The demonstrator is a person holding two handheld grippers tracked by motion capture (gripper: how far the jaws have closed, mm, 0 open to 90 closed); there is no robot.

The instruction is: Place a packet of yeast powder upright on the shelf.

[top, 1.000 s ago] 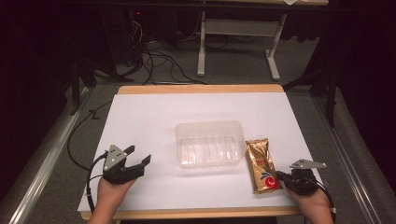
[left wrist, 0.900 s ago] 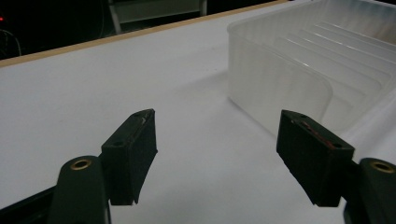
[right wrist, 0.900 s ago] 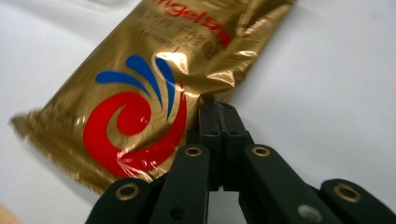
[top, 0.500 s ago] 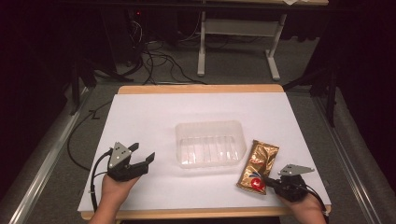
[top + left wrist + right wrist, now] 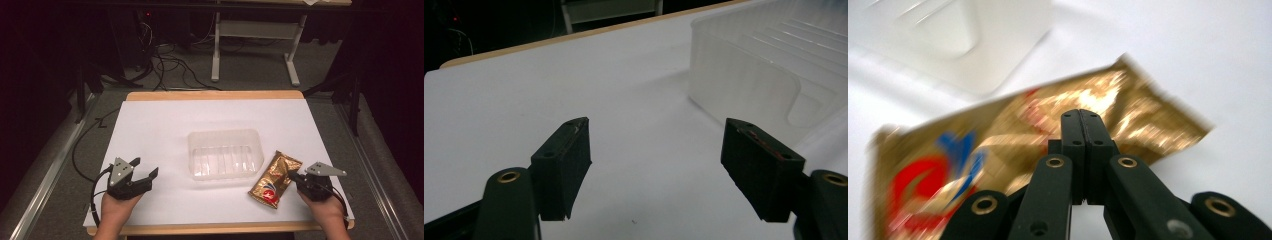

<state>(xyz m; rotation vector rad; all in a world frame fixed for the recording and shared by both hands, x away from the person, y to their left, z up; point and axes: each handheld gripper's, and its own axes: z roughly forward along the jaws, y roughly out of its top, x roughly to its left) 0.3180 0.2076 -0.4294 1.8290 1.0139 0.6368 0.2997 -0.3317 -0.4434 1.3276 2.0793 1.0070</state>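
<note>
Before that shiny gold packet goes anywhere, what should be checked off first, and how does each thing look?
1. Right tool shut on the gold packet: ok, its jaws are pressed together over the packet's edge.
2. Depth of that pinch: cannot tell, the right gripper view is blurred.
3. Clear plastic tray ready to receive: ok, it sits upright and has nothing in it.
4. Path from packet to tray: ok, the packet lies just beside the tray's right corner.
5. Left tool out of the way: ok, jaws wide open over bare white table, left of the tray.
</note>
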